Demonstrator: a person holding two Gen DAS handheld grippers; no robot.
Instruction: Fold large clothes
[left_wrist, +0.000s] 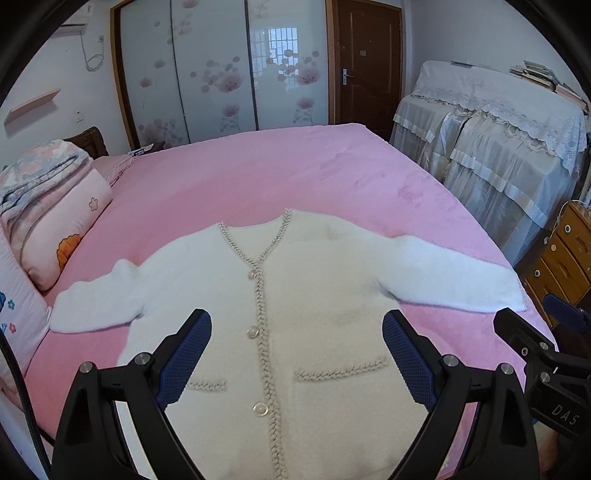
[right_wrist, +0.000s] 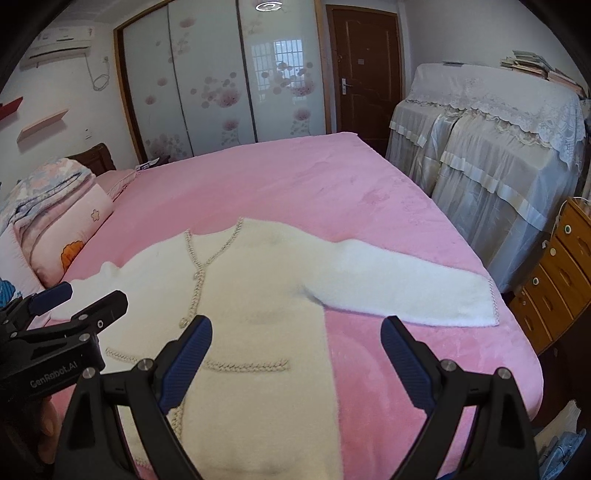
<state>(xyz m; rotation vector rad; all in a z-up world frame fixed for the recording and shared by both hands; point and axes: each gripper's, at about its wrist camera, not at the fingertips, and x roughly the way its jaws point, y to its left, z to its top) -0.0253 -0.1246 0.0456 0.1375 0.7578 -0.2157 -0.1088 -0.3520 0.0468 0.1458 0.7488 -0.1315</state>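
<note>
Ahead of both your grippers spreads the bed (left_wrist: 314, 166), its pink cover running to the far wardrobe (left_wrist: 207, 70) and brown door (left_wrist: 369, 62); off to the right of your right gripper stands a lace-draped cabinet (right_wrist: 491, 147) with a wooden dresser (right_wrist: 557, 273) nearer to you; off to the left of your left gripper lie folded quilts (left_wrist: 40, 173) on a pink pillow (left_wrist: 59, 229).

The cardigan (left_wrist: 317, 314), white and fluffy with braided trim, lies flat and face up on the bed, buttoned, both sleeves spread outward; its body sits directly beneath and just ahead of your left gripper (left_wrist: 297, 332), with the button line running between the fingers; its right-hand sleeve (right_wrist: 402, 284) stretches ahead of your right gripper (right_wrist: 295, 336), cuff pointing toward the dresser.

Your left gripper hovers over the cardigan's lower front with jaws spread wide, grasping nothing; your right gripper hangs over the cardigan's side edge and the bare pink cover beside it, jaws likewise spread wide and empty; each gripper shows at the edge of the other's view, apart from one another.

Two braided pocket trims (left_wrist: 340, 371) lie just ahead of your left fingers; three pearly buttons (left_wrist: 253, 331) sit along the placket between them.
</note>
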